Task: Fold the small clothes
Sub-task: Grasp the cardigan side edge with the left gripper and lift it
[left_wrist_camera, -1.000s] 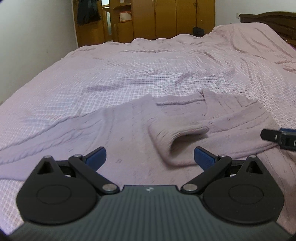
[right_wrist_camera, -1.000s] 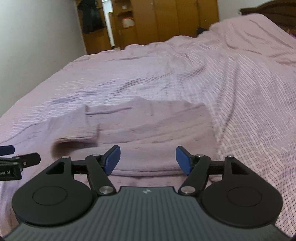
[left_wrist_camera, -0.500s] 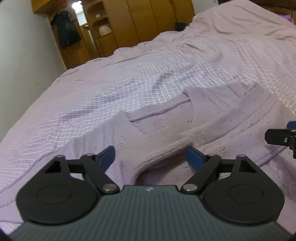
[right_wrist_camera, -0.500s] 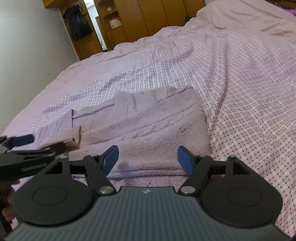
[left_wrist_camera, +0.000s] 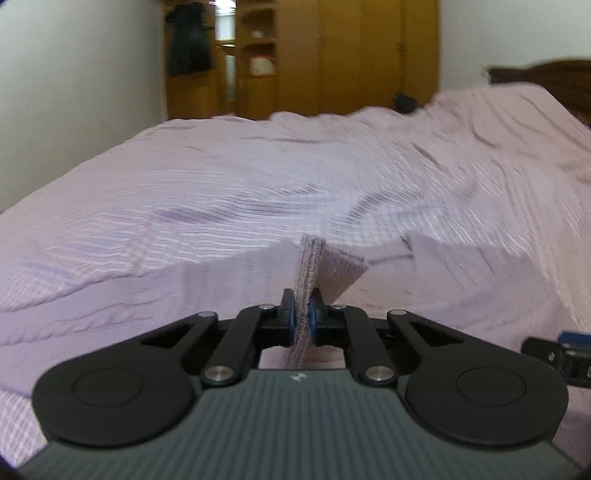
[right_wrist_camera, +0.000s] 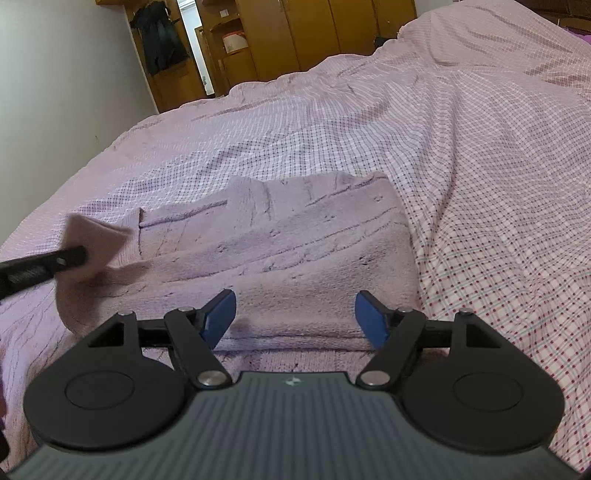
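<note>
A lilac knitted sweater (right_wrist_camera: 295, 240) lies partly folded on the bed. In the left wrist view my left gripper (left_wrist_camera: 303, 314) is shut on the ribbed cuff of a sleeve (left_wrist_camera: 309, 273), which stands up between the blue pads. The same sleeve cuff (right_wrist_camera: 96, 240) shows lifted at the left of the right wrist view, pinched by the left gripper (right_wrist_camera: 70, 260). My right gripper (right_wrist_camera: 295, 317) stands open just above the sweater's near folded edge, with knit fabric under its fingers but nothing pinched. Its tip (left_wrist_camera: 554, 350) shows at the right edge of the left view.
The bed is covered by a pink checked sheet (right_wrist_camera: 480, 147) with wrinkles. Wooden wardrobes (right_wrist_camera: 314, 33) and a dark garment hanging on a door (right_wrist_camera: 160, 37) stand at the far end. A white wall (right_wrist_camera: 55, 92) runs along the left. A dark headboard (left_wrist_camera: 554, 81) is at the far right.
My left gripper went from wide open to shut on the sleeve cuff and lifted it. The right gripper sank slightly towards the sweater and stayed open.
</note>
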`<act>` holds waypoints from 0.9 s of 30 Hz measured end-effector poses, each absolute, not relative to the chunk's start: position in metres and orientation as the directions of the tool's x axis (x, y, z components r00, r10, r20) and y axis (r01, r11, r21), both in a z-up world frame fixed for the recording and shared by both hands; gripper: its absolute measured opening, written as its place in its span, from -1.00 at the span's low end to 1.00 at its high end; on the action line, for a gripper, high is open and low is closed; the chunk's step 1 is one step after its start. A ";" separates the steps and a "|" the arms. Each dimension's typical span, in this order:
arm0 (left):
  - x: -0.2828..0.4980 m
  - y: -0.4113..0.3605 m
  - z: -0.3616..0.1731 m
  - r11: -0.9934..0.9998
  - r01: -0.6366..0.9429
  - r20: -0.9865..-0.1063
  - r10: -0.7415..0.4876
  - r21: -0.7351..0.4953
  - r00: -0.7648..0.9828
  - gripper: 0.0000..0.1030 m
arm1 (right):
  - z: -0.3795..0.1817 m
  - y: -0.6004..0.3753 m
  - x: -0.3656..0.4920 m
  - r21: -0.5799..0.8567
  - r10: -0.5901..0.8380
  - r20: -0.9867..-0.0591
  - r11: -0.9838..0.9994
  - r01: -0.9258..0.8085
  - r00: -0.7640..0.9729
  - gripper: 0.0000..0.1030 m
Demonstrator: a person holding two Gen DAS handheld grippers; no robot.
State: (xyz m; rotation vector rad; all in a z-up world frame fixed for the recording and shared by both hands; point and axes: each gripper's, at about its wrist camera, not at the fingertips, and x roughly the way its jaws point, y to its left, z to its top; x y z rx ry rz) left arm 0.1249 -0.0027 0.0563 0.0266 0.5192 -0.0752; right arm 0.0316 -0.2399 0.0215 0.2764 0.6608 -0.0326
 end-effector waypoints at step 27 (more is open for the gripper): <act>0.110 0.074 0.034 0.978 -0.165 -0.619 0.050 -0.129 0.784 0.12 | 0.025 -0.243 0.028 0.259 0.051 -0.593 0.957 0.130 0.804 0.52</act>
